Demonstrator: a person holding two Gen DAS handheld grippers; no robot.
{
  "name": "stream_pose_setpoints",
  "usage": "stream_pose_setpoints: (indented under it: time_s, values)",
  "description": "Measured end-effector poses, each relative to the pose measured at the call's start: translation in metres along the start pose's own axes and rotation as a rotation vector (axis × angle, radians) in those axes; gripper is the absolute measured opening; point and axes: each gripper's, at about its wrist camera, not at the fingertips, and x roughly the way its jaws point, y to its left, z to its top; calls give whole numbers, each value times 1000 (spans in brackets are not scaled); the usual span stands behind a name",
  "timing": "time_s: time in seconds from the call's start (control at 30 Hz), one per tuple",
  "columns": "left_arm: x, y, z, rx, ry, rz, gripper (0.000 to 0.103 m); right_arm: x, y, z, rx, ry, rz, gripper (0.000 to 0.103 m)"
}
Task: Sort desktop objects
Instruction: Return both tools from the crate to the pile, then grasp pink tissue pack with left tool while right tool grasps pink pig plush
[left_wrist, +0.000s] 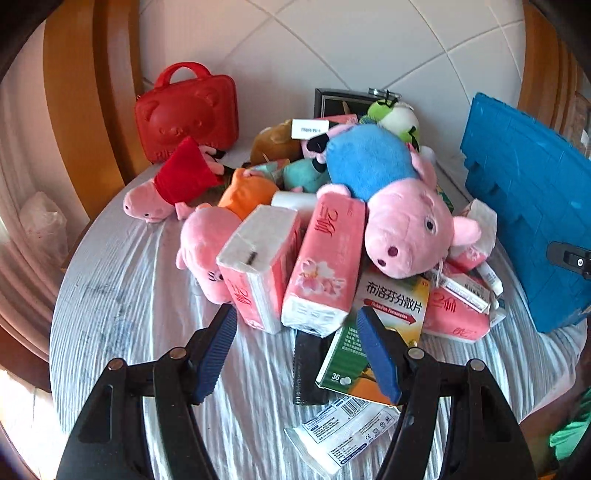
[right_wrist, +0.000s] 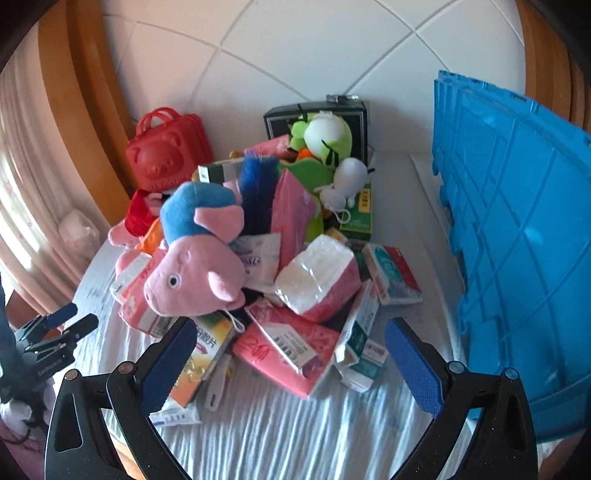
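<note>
A heap of objects lies on a table with a white wrinkled cloth (left_wrist: 140, 295). On top is a pink pig plush in blue (left_wrist: 402, 218), also in the right wrist view (right_wrist: 199, 266). Pink tissue packs (left_wrist: 325, 266) (right_wrist: 321, 280), medicine boxes (left_wrist: 391, 317) (right_wrist: 391, 273) and smaller pig plushes (left_wrist: 166, 188) lie around it. My left gripper (left_wrist: 295, 317) is open just in front of the tissue packs. My right gripper (right_wrist: 291, 332) is open above the heap's near edge, over a pink pack (right_wrist: 284, 347).
A blue plastic crate (left_wrist: 532, 206) (right_wrist: 517, 236) stands at the right. A red bear-faced case (left_wrist: 184, 114) (right_wrist: 166, 155) and a dark box (right_wrist: 354, 114) stand against the tiled back wall. A green-and-white plush (right_wrist: 328, 136) tops the heap's rear.
</note>
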Motion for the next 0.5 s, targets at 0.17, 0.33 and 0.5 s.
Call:
stream_pose_setpoints:
  time_s: [0.17, 0.33, 0.5]
  values:
    - [15, -8, 1, -29, 41, -7, 67, 21, 1, -7, -46, 61, 3, 103]
    - [12, -14, 22, -73, 8, 47, 67, 25, 1, 9, -95, 62, 53, 103]
    - [24, -20, 38, -45, 31, 69, 67, 30, 2, 28, -141, 50, 87, 103]
